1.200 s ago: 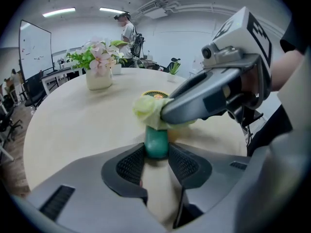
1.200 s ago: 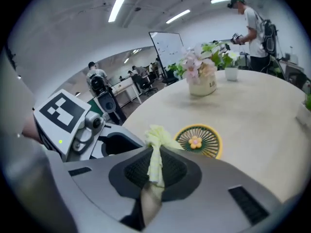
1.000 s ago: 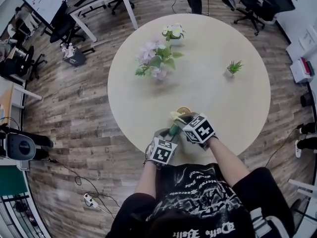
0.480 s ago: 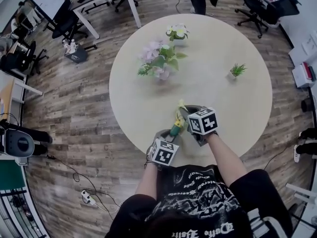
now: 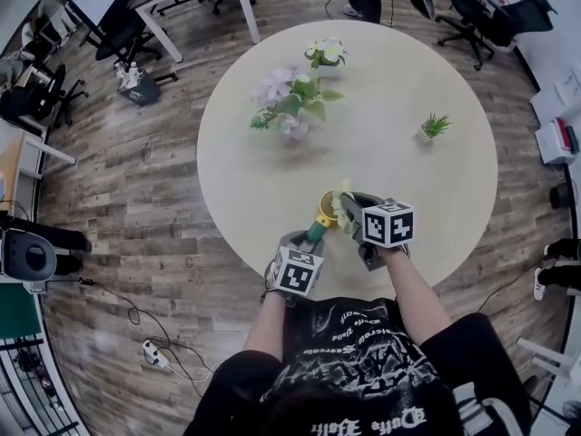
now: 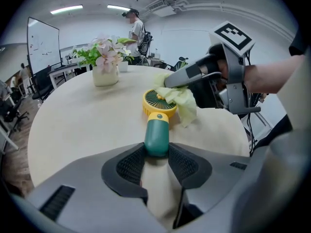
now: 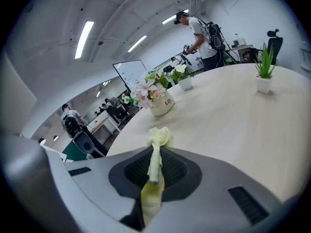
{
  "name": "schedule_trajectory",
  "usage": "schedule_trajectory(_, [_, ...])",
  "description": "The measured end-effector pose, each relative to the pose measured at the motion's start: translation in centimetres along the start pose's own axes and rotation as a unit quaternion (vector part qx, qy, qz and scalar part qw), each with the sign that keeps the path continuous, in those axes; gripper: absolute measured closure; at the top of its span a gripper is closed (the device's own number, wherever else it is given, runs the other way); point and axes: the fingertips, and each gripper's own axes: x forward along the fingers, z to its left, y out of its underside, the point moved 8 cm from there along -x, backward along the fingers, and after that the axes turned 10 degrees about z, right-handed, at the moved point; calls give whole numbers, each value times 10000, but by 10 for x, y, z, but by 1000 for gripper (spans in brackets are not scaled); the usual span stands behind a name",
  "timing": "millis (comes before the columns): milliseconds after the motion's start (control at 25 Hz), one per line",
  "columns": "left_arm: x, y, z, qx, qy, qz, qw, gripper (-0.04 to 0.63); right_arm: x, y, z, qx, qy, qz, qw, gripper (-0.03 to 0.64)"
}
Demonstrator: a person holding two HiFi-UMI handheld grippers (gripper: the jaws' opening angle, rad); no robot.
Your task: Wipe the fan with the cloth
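- The left gripper [image 6: 156,154] is clamped on the green handle of the fan [image 6: 157,130], with a ribbed pad pressing on each side.
- The right gripper [image 7: 154,165] has its jaws pinched on the cloth [image 7: 159,137]. A twisted strip runs up between the pads and ends in a small knot-like tuft past the tips.
- The fan's long axis runs straight away from the left gripper. The handle end is nearest the person and the round head points out towards the middle of the table [image 5: 390,80].
- It is a small hand fan with a dark green handle, a yellow collar and a yellow ring around a green grille. The grille is tipped up and back towards the left gripper.
- It sits over the near edge of the table, in front of the person. I cannot quite tell whether the head rests on the tabletop or hangs just above it.
- The left gripper view shows the pale yellow-green cloth draped on the far right rim of the fan's head, with the right gripper reaching in from the right.
- The right gripper view shows no fan, only the cloth, bare tabletop, the flower vase [image 7: 155,98] and a small potted plant [image 7: 264,67].
- From the head view, the vase and the plant both stand well apart from the fan, farther across the table.
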Motion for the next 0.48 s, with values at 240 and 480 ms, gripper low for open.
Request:
schedule_trajectory(240, [0,0,2,42,123,70,9999,423,-6,27,2,543,-421,-156,9975,578])
schedule_trajectory(480, [-1,-1,5,34,254,216,9994,423,-2,33,7,597,-772,-75,9952,578])
